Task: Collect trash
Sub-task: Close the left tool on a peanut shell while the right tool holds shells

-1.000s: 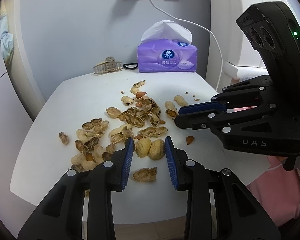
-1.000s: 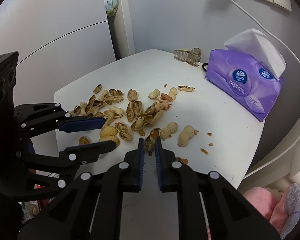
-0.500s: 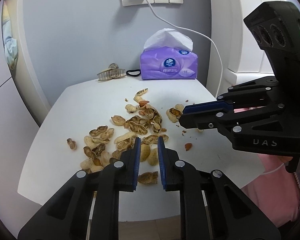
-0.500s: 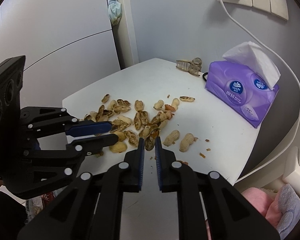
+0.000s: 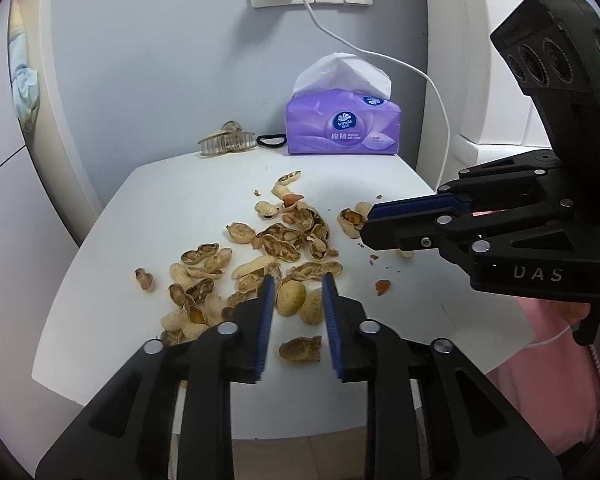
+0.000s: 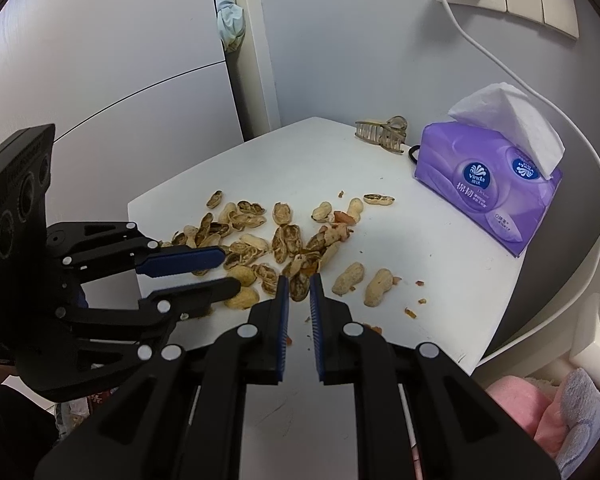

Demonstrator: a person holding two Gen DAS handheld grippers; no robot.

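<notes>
Peanut shells (image 5: 276,240) and whole peanuts lie scattered over a small white table (image 5: 180,188); they also show in the right wrist view (image 6: 284,240). My left gripper (image 5: 298,284) is open above the near part of the pile, with two whole peanuts (image 5: 300,300) showing between its fingers, nothing held. It also shows in the right wrist view (image 6: 224,272). My right gripper (image 6: 298,284) hovers over the table's near right part with its jaws close together and nothing between them. It shows in the left wrist view (image 5: 366,226) beside a shell.
A purple tissue pack (image 5: 342,128) stands at the table's back by the wall, with a hair claw (image 5: 226,143) and a black hair tie (image 5: 271,141) to its left. A white charger cable (image 5: 428,80) hangs from the wall socket. Pink cloth (image 6: 540,412) lies below right.
My left gripper narrowed half a second ago and has opened wider again over the two whole peanuts. Both grippers have risen and pulled back from the pile. The right gripper stays nearly shut.
</notes>
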